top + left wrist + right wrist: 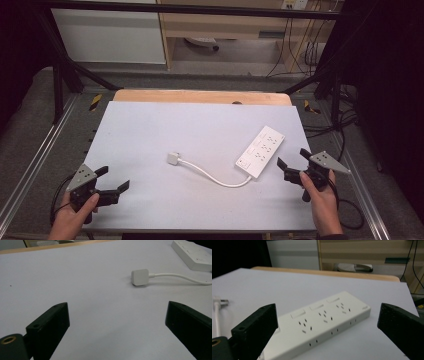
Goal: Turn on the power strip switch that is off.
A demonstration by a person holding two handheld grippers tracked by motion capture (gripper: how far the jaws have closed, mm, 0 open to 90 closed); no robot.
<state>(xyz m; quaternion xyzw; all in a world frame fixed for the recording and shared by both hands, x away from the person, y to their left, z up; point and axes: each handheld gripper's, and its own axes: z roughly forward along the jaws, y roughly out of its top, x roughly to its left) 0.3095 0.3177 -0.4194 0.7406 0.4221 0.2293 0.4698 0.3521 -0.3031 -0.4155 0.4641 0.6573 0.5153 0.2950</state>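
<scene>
A white rectangular plastic power strip (260,151) lies right of centre on the pale grey desk (150,130), its white cord (215,177) curving left to a square white plug (173,158). The right hand-held gripper (292,161) sits just beside the strip, jaws wide apart, holding nothing. The left hand-held gripper (114,178) rests at the near left, also wide open and empty.

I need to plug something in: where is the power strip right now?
In the high view the white power strip lies at an angle on the right half of the table, just left of the open right gripper, its cord curving left to the plug.
</scene>
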